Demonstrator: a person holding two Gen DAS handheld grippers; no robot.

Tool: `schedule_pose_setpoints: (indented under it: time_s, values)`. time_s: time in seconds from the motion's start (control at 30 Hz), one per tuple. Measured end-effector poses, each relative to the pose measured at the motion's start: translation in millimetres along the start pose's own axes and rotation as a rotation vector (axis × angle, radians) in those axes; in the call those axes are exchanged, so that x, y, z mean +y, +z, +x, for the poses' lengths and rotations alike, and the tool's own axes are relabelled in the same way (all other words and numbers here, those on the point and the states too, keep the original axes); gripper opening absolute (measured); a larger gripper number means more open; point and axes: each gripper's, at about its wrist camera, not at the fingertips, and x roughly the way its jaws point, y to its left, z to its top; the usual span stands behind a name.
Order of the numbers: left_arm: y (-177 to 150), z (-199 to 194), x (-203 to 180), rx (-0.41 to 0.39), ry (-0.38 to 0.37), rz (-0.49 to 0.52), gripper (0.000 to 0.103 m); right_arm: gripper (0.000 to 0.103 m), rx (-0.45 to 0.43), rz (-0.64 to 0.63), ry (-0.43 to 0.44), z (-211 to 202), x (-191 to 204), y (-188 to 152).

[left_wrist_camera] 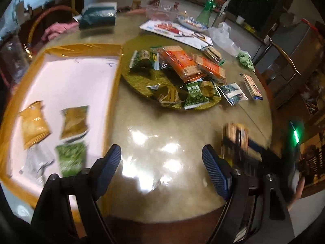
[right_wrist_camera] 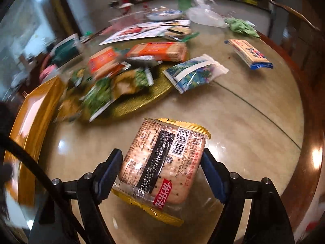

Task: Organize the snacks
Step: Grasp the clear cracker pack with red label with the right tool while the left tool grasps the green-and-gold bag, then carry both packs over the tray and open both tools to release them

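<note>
Carrying step: right gripper clamped on cracker pack; left gripper spread, empty. Next: lower into box at tabletop's left edge.

Legible print: two packets only.

Green pea snack packet on the round woven green mat: white Chinese characters above the word "Original". Clear-wrapped cracker packet with yellow crimped ends: barcode on white label, digits partly readable, about "6976264…"; dense Chinese small print, too fine to read; red band near the lower edge with white Chinese characters.
</note>
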Motion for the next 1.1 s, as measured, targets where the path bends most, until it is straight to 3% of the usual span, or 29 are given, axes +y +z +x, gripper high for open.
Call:
schedule_pose_setpoints:
  time_s: [0.1,0.23,0.37,0.43,0.57,0.63,0.7,0.87,1.0,1.1]
  values:
    - [28.0,24.7,-0.3,0.034,-0.009,-0.033,0.082,0.079,-0.028,-0.032,0.022,-3.0,2.4,-8.6]
    - [60.1,56.5,-6.8,0.068,0.021,-0.056,0.081,0.081,-0.067,-0.055,-0.018,0.1,9.8,-10.0]
    - [74.5,79.8,-11.9,0.062,0.068,-0.070,0.065,0.083,-0.072,-0.061,-0.022,2.1,11.9,-9.5]
    - [74.5,94.6,-13.4,0.087,0.100,-0.056,0.051,0.083,-0.072,-0.060,-0.021,2.4,12.5,-9.7]
    - [62.3,97.8,-11.3,0.039,0.153,-0.003,0.038,0.085,-0.071,-0.063,-0.016,2.2,12.4,-9.3]
    - [52.8,89.9,-6.5,0.041,0.142,-0.007,0.035,0.085,-0.073,-0.058,-0.009,1.5,12.1,-10.1]
    - [34.3,75.1,-2.3,0.052,0.094,-0.009,0.035,0.085,-0.077,-0.050,0.003,1.0,10.4,-10.9]
    - [-22.5,47.0,2.2,0.064,0.054,0.032,0.035,0.085,-0.080,-0.044,0.013,1.1,8.9,-10.3]
    - [-50.9,33.3,-0.3,0.032,0.067,0.082,0.035,0.082,-0.078,-0.048,-0.004,1.2,11.1,-9.3]
    - [-54.4,32.7,-2.2,0.013,0.091,0.103,0.036,0.078,-0.079,-0.053,-0.025,1.7,12.8,-9.7]
